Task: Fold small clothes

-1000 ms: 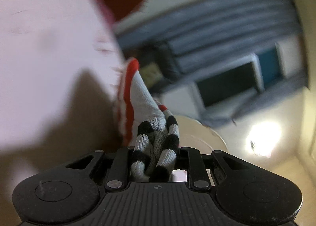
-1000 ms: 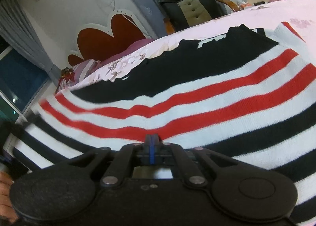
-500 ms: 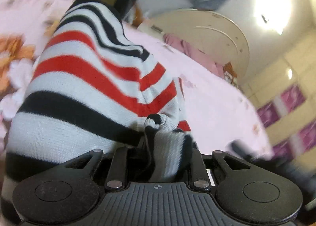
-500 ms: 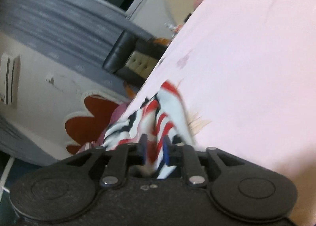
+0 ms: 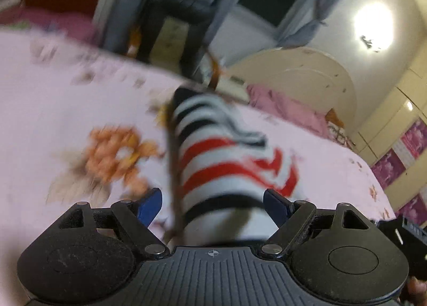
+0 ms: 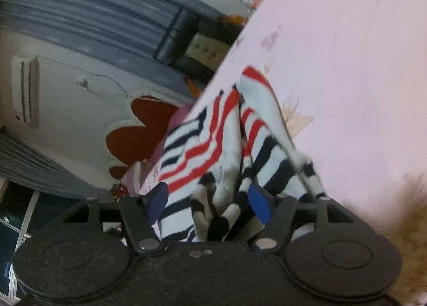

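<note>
The left tongs (image 5: 212, 206) are standing spread wide, their jaws having just been opening, and the blue pads (image 5: 149, 206) are sitting clear of the cloth on both sides. Between them the striped sweater (image 5: 226, 161) is lying bunched on the pink bed sheet (image 5: 66, 119), its black, white and red bands running away from the camera toward the far edge of the bed. An orange flower print (image 5: 114, 156) is showing on the sheet just to the left of the sweater. The left view is blurred, so finer folds cannot be made out.

The right tongs (image 6: 210, 204) are likewise released, their jaws having just been opening too. A crumpled part of the sweater (image 6: 213, 145) is sitting in the gap between the pads (image 6: 260, 206); whether the cloth is still brushing one pad cannot be told, but neither pad is pressing it. In this view the sweater is lying in a heap on the sheet (image 6: 347, 65), near the bed's edge.

Beyond the bed a black chair (image 5: 173, 20) and grey curtains (image 6: 80, 12) are showing.
</note>
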The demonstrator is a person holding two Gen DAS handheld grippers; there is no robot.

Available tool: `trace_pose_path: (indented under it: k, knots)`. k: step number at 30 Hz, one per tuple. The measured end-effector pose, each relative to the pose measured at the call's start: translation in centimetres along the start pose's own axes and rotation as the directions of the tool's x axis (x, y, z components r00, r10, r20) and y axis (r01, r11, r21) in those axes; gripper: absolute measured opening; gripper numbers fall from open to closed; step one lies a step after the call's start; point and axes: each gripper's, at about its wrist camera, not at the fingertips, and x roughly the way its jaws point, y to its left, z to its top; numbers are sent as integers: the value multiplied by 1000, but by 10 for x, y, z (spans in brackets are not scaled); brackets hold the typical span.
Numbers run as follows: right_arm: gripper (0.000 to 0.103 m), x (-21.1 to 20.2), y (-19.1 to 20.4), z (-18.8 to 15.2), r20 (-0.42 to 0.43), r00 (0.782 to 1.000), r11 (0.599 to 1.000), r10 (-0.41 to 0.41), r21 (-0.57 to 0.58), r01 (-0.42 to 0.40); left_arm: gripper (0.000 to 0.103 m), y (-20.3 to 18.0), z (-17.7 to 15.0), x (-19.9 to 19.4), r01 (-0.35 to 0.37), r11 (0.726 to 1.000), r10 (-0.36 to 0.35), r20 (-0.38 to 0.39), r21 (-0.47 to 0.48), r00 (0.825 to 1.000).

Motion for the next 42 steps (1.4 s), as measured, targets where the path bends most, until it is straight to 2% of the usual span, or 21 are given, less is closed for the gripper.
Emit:
trace_pose_path:
  k: [2,6,8,10,13,15,18,20,21,23,25,26,28,29,33,34,35,36,37,39,42]
  knots:
    - [66,10,-1,1,-29,1000,999,-11,31,12,82,7,-17,7,-8,1000,8,-51,-4,999]
    - [63,26,-1,0,-87,994,998,-60,31,63,83,13,-38,18,-19,1000,18,-95,-15,995]
    - [61,30,1,0,-88,992,996,-88,9,89,83,9,-42,23,-24,1000,24,-90,0,996]
    - [60,33,4,2,-81,994,997,-79,-4,78,83,6,-34,20,-21,1000,21,-90,7,996]
    - [58,41,8,6,-83,992,995,-93,-44,90,83,4,-19,23,19,1000,-19,-23,-12,1000]
    - [51,50,6,8,-107,988,992,-114,-64,108,83,10,-10,27,14,1000,-14,-7,-28,1000]
    - [31,57,9,5,-106,984,982,-147,-132,132,83,13,-3,36,-5,1000,4,-34,-15,999]
    - [28,58,20,0,-79,982,952,-172,-268,145,83,7,1,34,-10,1000,10,-28,-3,1000]
    - [27,55,28,-4,-60,981,920,-183,-363,149,83,4,4,30,-10,1000,10,-4,8,1000]
    - [26,42,42,-11,-11,989,859,-146,-497,121,83,3,9,24,20,1000,-20,34,-3,999]
    - [26,29,43,-13,6,996,832,-92,-549,80,83,1,11,34,-52,998,52,-7,27,999]
    - [26,28,38,-12,7,995,830,-103,-550,90,83,1,10,43,-78,995,80,-28,58,996]
    - [28,34,23,-7,-18,987,857,-161,-499,131,83,5,8,54,-60,997,63,-65,45,996]
    - [29,34,17,-5,-37,988,877,-153,-466,119,83,6,7,58,-65,997,68,-76,46,995]
    - [50,37,8,11,-95,993,949,-74,-311,41,83,14,6,62,-43,999,44,-82,21,996]
    - [52,40,8,15,-101,993,958,-61,-286,30,83,14,6,62,-41,999,43,-81,24,996]
    - [52,44,8,18,-109,992,959,-65,-282,32,83,14,6,62,-41,999,43,-81,26,996]
    - [44,49,11,22,-116,990,956,-85,-288,48,83,14,7,62,-43,999,45,-81,26,996]
    - [27,54,17,23,-112,985,943,-132,-319,90,83,14,8,61,-48,998,50,-75,27,996]
    - [22,60,33,20,-87,977,889,-193,-436,137,83,12,8,61,-54,998,56,-72,32,996]
    - [20,52,63,6,20,974,765,-224,-615,189,83,9,8,62,-54,998,56,-69,32,996]
